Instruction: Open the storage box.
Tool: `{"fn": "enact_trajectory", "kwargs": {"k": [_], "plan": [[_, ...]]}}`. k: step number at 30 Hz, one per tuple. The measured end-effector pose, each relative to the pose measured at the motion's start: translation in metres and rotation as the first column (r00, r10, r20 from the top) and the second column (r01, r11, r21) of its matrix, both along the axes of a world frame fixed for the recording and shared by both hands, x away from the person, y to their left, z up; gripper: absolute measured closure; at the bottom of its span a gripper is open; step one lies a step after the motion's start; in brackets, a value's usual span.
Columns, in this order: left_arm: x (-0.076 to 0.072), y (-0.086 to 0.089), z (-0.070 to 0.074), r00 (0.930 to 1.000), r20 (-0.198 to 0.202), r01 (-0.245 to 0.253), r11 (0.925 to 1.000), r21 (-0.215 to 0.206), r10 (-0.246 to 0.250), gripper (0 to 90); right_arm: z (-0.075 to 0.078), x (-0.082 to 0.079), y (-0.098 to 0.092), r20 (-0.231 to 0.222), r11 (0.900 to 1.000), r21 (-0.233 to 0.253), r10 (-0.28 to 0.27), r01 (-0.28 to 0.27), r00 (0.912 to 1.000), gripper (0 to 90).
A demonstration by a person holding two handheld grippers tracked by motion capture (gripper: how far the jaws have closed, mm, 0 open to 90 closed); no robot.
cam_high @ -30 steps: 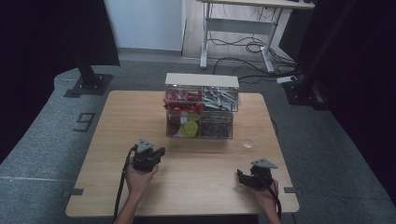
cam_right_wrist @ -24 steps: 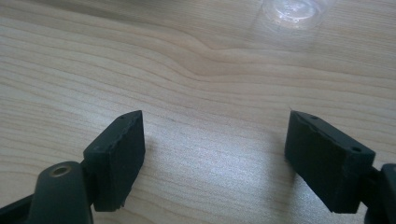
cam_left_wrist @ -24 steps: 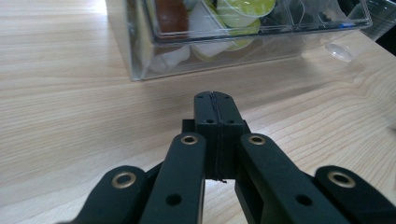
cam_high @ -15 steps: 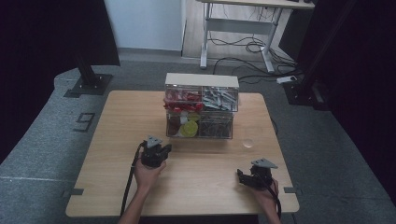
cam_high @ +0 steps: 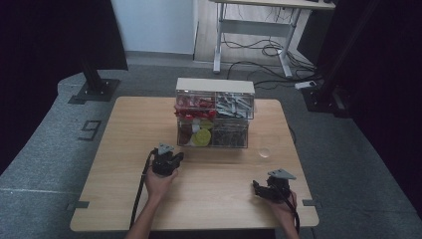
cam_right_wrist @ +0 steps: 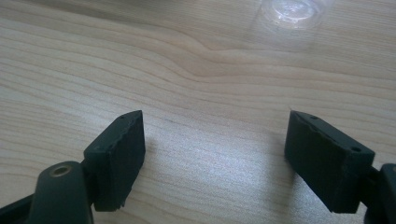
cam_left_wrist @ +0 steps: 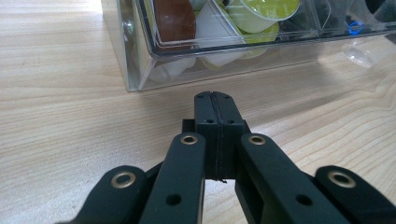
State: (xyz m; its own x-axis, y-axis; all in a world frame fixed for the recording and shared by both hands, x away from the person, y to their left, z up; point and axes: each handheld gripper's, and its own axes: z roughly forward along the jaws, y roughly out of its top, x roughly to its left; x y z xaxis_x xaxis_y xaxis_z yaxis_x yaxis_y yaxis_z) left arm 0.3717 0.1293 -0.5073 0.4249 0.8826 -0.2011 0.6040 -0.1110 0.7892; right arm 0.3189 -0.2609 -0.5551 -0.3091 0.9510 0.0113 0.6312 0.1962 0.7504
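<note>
We see the left tongs pressed together near the clear plastic drawer organiser; the right tongs are spread above the light wooden bench. No legible labels.

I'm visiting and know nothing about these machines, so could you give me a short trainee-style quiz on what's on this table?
1. True or false: the left gripper has its jaws pressed together with nothing between them.
2. Which gripper is nearer the clear drawer organizer? A) left B) right
3. Fill in: the small clear cup stands on the wooden table ahead of the ____ gripper, whose jaws are spread.

Key: 1 true. 2 A, it sits just in front of the lower left drawer holding the pods. 3 right.
</note>
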Motion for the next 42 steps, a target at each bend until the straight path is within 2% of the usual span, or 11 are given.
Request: {"fn": "enact_trajectory", "kwargs": {"k": [22,26,42], "plan": [[0.022,-0.015,0.005,0.9997,-0.007,0.023,0.9996,0.014,-0.023,90.0,0.0,0.0,0.0,-0.001,1.0,0.001,-0.002,0.002,1.0,20.6],[0.023,-0.016,0.004,0.9997,-0.013,0.02,0.9998,0.006,-0.019,90.0,0.0,0.001,0.0,-0.002,1.0,0.001,-0.002,0.002,1.0,20.6],[0.023,-0.017,0.008,0.9996,-0.02,0.021,0.9996,0.018,-0.021,90.0,0.0,0.001,0.0,-0.001,1.0,0.001,-0.003,0.003,1.0,20.6]]}}
